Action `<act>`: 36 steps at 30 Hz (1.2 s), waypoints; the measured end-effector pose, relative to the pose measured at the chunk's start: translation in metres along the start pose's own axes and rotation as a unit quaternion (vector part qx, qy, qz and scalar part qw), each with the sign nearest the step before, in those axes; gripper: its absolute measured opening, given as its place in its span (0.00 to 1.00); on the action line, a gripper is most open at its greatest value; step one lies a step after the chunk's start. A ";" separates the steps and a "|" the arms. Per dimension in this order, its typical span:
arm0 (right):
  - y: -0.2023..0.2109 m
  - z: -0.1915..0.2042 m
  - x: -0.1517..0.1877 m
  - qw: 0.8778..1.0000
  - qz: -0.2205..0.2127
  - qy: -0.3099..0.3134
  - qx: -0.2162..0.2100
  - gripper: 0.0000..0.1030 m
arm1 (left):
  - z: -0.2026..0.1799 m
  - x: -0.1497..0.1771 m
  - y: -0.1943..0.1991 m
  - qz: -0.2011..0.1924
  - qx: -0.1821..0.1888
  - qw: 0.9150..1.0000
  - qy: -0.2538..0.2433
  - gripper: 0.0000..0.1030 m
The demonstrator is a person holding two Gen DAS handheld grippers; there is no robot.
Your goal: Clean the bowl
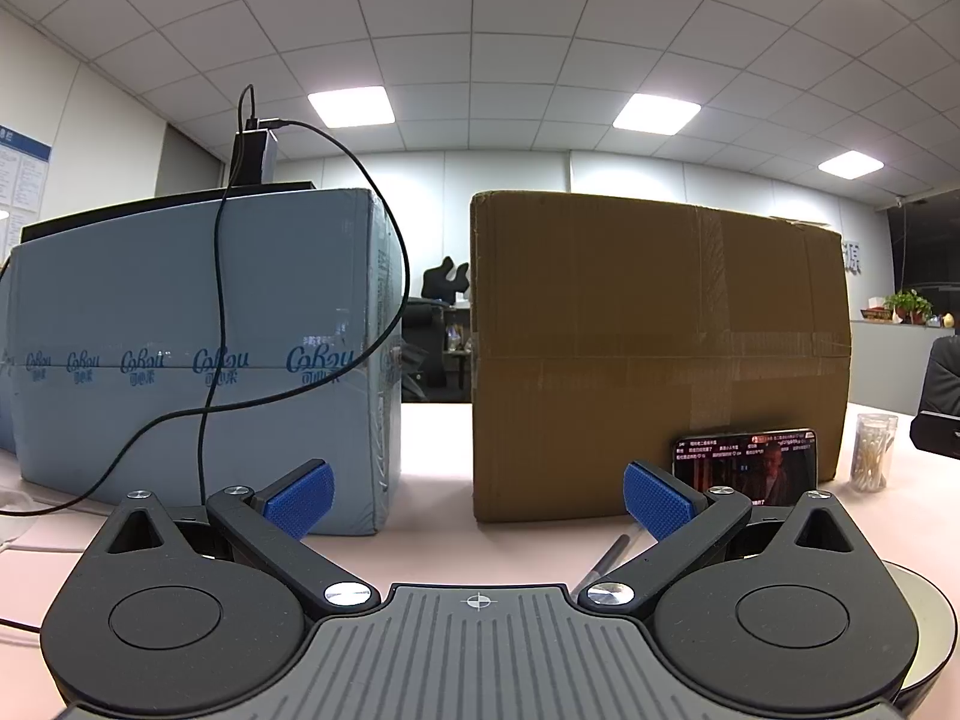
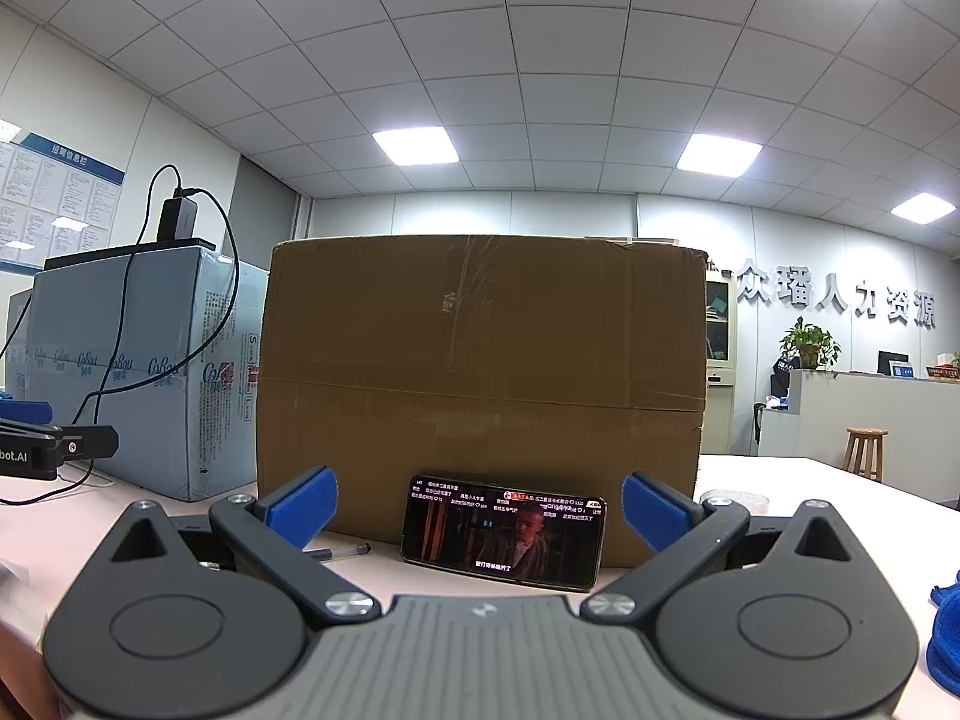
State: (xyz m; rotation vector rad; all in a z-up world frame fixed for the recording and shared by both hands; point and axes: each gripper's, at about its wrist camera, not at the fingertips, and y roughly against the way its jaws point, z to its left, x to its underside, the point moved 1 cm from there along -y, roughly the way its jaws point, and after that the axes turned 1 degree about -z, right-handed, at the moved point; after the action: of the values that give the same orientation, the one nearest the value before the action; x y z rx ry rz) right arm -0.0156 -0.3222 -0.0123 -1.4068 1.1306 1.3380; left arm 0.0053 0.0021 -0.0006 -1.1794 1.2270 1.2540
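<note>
Bowl (image 1: 933,618) was only a grey-white rim sliver at the lower right of the left wrist view, sitting on the pink surface (image 1: 432,480) and mostly hidden behind the tool body. Round item, so no long axis to call; couldn't tell which way its opening faced from that sliver. Not visible in the right wrist view.

Left tool (image 1: 478,501) was wide open, blue pads (image 1: 300,497) well apart, nothing held. Right tool (image 2: 477,510) was equally wide open and empty.

Both tools pointed level at the brown carton (image 2: 480,384), upright on the surface with the blue carton (image 1: 198,354) beside it, apart. Phone (image 2: 503,532) leaned on its long edge against the brown carton, screen lit. Pen (image 2: 339,552) lay flat on the surface near the right tool's left pad. Blue cloth (image 2: 945,648) was at the right edge of the right wrist view. Clear jar of cotton swabs (image 1: 873,451) stood upright just right of the brown carton.
</note>
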 end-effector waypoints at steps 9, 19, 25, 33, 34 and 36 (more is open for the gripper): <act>-0.001 -0.001 0.000 1.000 0.001 -0.001 -0.002 1.00 | 0.002 0.000 0.001 -0.002 0.001 1.000 0.003 1.00; -0.001 -0.001 0.000 1.000 0.001 -0.002 -0.002 1.00 | 0.008 0.000 0.000 0.000 0.002 1.000 0.022 1.00; 0.001 -0.002 0.001 1.000 -0.002 -0.002 -0.001 1.00 | 0.005 0.000 -0.001 0.007 0.010 1.000 0.013 1.00; 0.000 -0.003 0.001 1.000 -0.002 -0.004 -0.001 1.00 | 0.008 0.001 0.001 0.012 0.008 1.000 0.021 1.00; 0.000 -0.002 0.001 1.000 -0.002 -0.004 -0.001 1.00 | 0.007 0.001 0.001 0.011 0.007 1.000 0.020 1.00; 0.000 -0.002 0.001 1.000 -0.002 -0.002 -0.001 1.00 | 0.006 0.001 0.002 0.009 0.004 1.000 0.017 1.00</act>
State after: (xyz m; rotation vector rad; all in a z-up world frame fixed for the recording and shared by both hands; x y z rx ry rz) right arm -0.0154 -0.3239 -0.0134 -1.4075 1.1231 1.3380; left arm 0.0031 0.0083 -0.0011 -1.1897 1.2687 1.2463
